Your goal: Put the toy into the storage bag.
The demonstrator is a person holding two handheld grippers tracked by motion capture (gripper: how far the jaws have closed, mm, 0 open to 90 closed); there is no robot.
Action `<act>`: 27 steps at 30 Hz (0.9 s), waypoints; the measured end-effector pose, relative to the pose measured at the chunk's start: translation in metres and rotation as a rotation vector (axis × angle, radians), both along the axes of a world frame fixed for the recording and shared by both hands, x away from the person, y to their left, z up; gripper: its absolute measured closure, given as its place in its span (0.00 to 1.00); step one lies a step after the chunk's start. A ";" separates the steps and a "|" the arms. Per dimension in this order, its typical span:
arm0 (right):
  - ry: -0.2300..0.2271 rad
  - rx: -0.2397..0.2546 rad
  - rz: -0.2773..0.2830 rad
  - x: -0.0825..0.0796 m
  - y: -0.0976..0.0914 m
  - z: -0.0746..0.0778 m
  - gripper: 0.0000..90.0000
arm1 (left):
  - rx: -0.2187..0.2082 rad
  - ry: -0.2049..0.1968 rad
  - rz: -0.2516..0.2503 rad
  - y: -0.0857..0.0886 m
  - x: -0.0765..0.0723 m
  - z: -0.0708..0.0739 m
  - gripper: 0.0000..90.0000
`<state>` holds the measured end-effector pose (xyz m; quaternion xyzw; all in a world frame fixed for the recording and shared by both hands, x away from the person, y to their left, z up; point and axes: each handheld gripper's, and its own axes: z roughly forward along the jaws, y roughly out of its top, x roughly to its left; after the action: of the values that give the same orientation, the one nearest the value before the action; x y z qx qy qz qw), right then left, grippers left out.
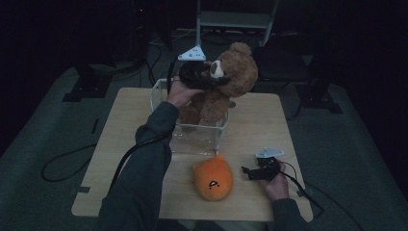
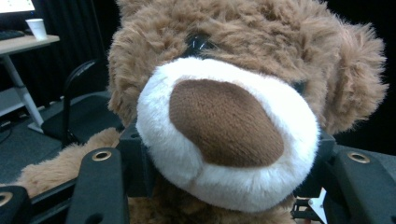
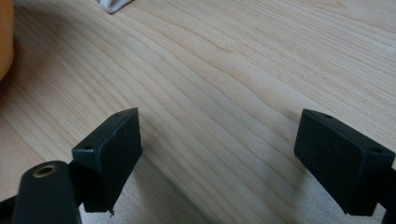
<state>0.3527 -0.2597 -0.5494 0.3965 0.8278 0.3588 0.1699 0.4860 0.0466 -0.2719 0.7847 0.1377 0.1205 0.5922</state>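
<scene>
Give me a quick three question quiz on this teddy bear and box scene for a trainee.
1. True or false: the left gripper is shut on the teddy bear by its muzzle.
2. Where are the bear's legs: A, inside the clear box; B, on the orange plush?
3. What lies between the right gripper jaws?

Key: 1 true. 2 A. 3 Nothing but bare wooden table; they stand open.

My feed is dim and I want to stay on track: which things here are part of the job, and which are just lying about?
In the job:
- teddy bear, its snout clamped in the left hand-held gripper
- clear bin, the bear's legs inside it

Lying about:
- orange plush on the table
- right hand-held gripper, open, resting on the table
</scene>
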 end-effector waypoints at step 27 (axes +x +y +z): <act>-0.001 0.001 0.000 0.000 0.000 0.000 0.16 | 0.027 0.035 -0.031 -0.020 -0.003 -0.020 0.42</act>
<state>0.3527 -0.2596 -0.5495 0.3966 0.8274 0.3596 0.1699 0.4831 0.0262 -0.2916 0.7966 0.1342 0.0993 0.5810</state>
